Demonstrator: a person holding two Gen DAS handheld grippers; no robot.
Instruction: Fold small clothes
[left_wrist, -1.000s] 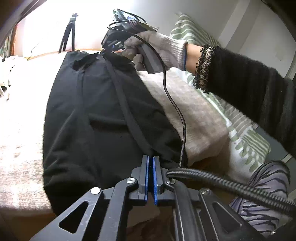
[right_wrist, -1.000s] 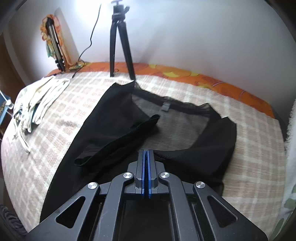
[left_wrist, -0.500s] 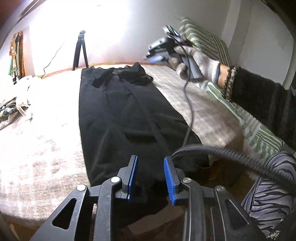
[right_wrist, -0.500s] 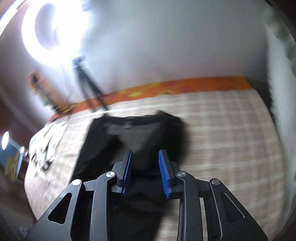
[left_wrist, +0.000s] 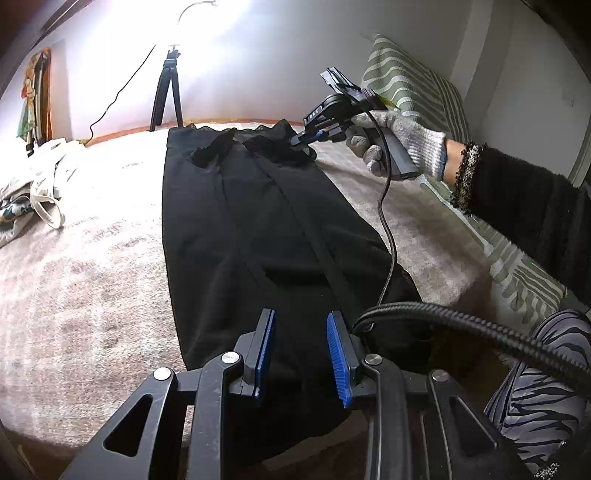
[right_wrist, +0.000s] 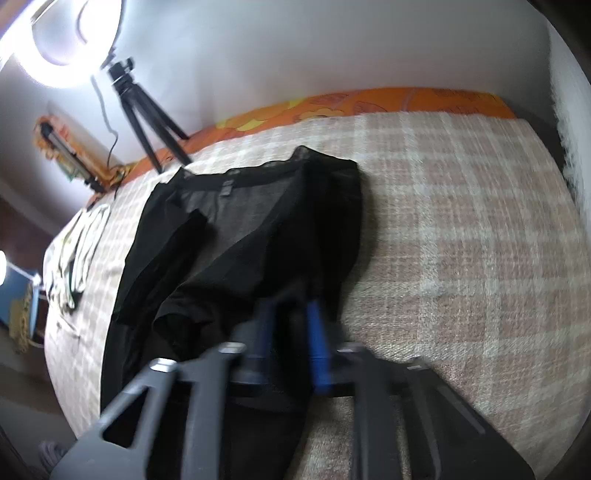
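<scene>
1. Black fabric lies under both tools: the left gripper hangs over the near end of the black garment with its blue pads parted and nothing pinched between them.
2. The right gripper, gripped by a gloved hand, is at the garment's far end; its picture is blurred, the blue pads show a gap with dark cloth behind, and whether they press on anything cannot be told.
3. No containers show.
4. The garment is spread lengthwise on a beige checked blanket, folded into a long narrow strip, with sheer mesh at the far end.
5. A pale heap of clothes lies well apart, and a tripod stands at the blanket's far edge.
</scene>
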